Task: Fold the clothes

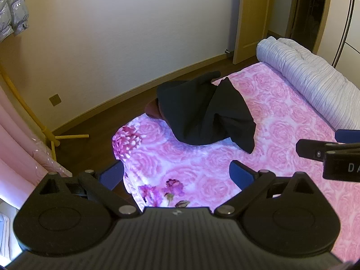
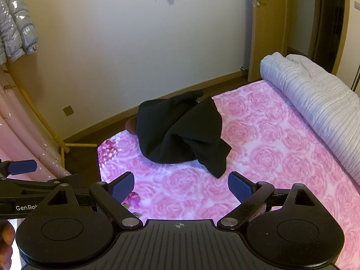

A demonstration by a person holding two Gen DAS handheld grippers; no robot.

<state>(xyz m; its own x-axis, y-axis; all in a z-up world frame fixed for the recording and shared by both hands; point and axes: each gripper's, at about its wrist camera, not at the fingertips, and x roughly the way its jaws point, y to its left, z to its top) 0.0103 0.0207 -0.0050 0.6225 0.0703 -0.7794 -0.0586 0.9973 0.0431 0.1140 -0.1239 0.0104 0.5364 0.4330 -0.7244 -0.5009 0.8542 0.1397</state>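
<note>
On the far left I see shiny silver coats [image 2: 15, 22] hanging up, and under them pink curtains [image 2: 20, 135] by a yellow rack [image 2: 51, 132]. My left claw [image 1: 177, 173] hangs over the near corner of the bed [image 1: 281, 135], and its two blue pads [image 1: 240, 174] are wide apart with nothing between them. One pad is over the floor edge and the other is over the pink rose sheet. Next comes the black cloth [image 1: 202, 112]. It sits in a crumpled heap on the far corner of the bed, close to the edge by the wall [image 2: 135, 45], well ahead of both claws. One end of it hangs a bit past the bed edge, and a pointed flap lies flat on the sheet toward me. Something brown [image 1: 153, 110] peeks out from behind the heap on its left, but I cannot tell what it is. My right claw [image 2: 181, 186] is also wide open and empty, with its pads above the sheet, near the tip of that flap but not touching it. The two claws are side by side, close together. To the right, a rolled white quilt [image 2: 315, 108] lies along the far side of the bed. Behind it a wooden door [image 2: 263, 33] stands open.
</note>
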